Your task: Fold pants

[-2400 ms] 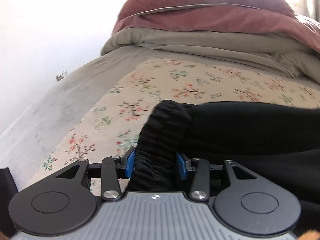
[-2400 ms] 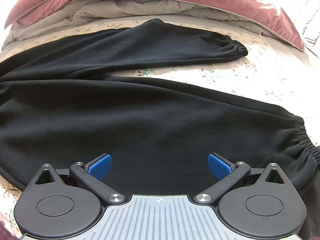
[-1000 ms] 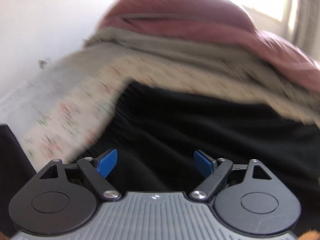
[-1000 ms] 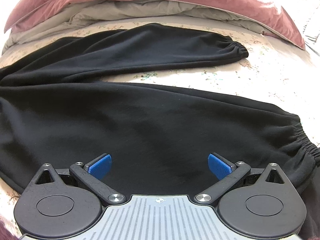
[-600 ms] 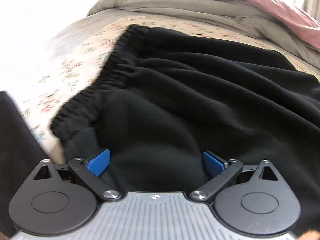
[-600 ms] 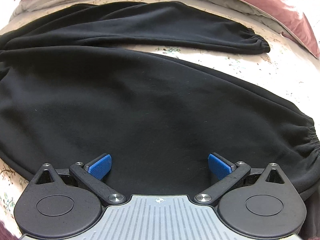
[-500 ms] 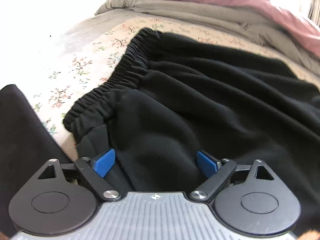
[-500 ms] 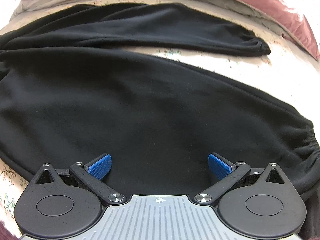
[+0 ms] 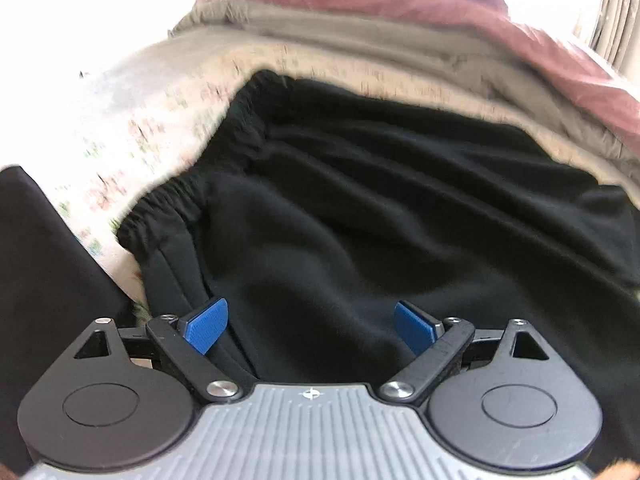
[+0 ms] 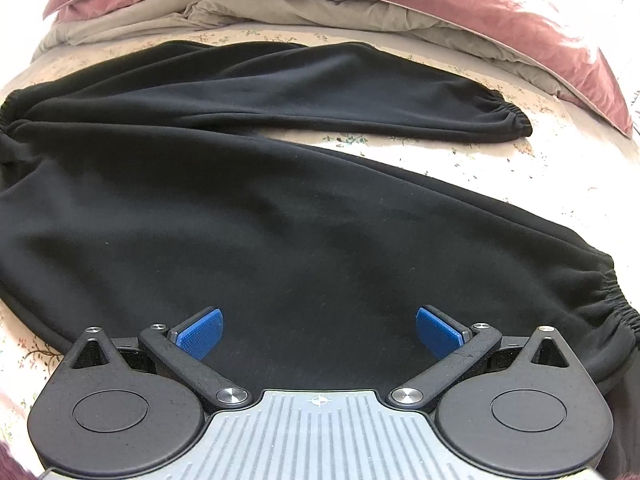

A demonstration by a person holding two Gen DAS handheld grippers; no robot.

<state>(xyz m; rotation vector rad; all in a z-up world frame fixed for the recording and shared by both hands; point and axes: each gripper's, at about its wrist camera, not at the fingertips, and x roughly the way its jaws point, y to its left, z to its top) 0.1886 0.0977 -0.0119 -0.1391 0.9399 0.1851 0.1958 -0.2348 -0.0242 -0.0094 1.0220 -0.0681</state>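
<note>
Black sweatpants [image 10: 280, 220] lie spread on a floral bedsheet [image 10: 500, 160], both legs running to the right. The far leg ends in an elastic cuff [image 10: 508, 116]; the near leg's cuff [image 10: 616, 300] sits at the right edge. In the left wrist view the gathered waistband [image 9: 224, 168] runs along the left of the pants [image 9: 400, 220]. My left gripper [image 9: 308, 324] is open just above the cloth near the waistband's lower corner. My right gripper [image 10: 318, 330] is open over the near leg, nothing between its blue pads.
A bunched pink and grey duvet [image 10: 360, 4] lies along the far side of the bed, also as the duvet [image 9: 400, 20] in the left view. A dark object [image 9: 44, 260] stands at the left beside the bed. Bare sheet [image 10: 560, 184] shows right of the legs.
My left gripper let go of the waistband, opened, and pulled back over the pants' upper part; its view is still shifting. My right gripper stayed open, drifting slightly over the near leg.
</note>
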